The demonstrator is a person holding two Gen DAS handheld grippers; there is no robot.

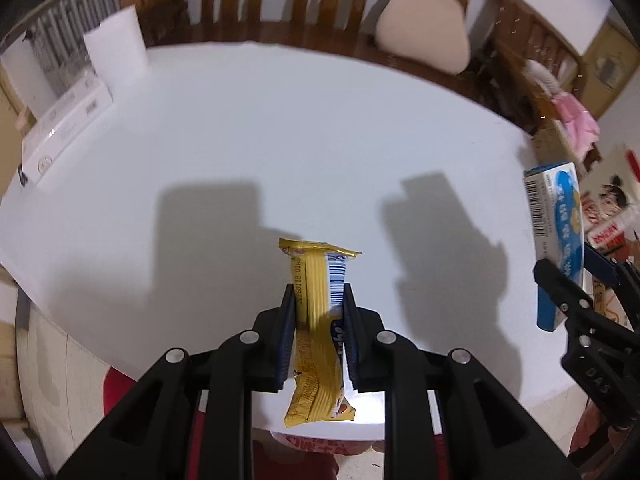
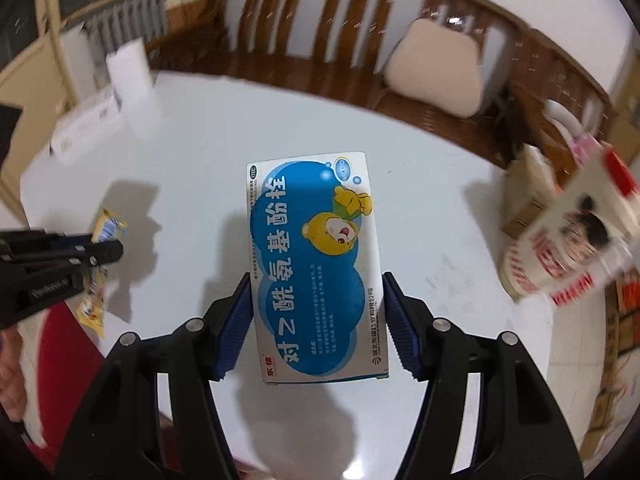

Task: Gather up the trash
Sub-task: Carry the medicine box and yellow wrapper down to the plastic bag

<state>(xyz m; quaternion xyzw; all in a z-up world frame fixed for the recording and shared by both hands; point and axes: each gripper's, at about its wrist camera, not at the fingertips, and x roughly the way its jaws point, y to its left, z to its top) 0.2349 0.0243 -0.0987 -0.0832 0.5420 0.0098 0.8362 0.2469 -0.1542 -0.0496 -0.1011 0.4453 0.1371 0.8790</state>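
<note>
My left gripper (image 1: pixel 318 294) is shut on a yellow snack wrapper (image 1: pixel 316 320) with a barcode, held above the near edge of the white round table (image 1: pixel 280 128). My right gripper (image 2: pixel 316 284) is shut on a blue and white medicine box (image 2: pixel 316 264) with a cartoon bear, held above the table. In the left wrist view the box (image 1: pixel 558 240) and right gripper show at the far right. In the right wrist view the left gripper (image 2: pixel 100 254) and the wrapper (image 2: pixel 96 280) show at the far left.
White boxes (image 1: pixel 68 128) and a white upright carton (image 1: pixel 116 52) stand at the table's far left. A wooden bench (image 1: pixel 280 0) with a beige cushion (image 1: pixel 424 36) lies behind. A red and white paper bucket (image 2: pixel 560 256) sits right of the table. Something red (image 1: pixel 120 392) lies below the near edge.
</note>
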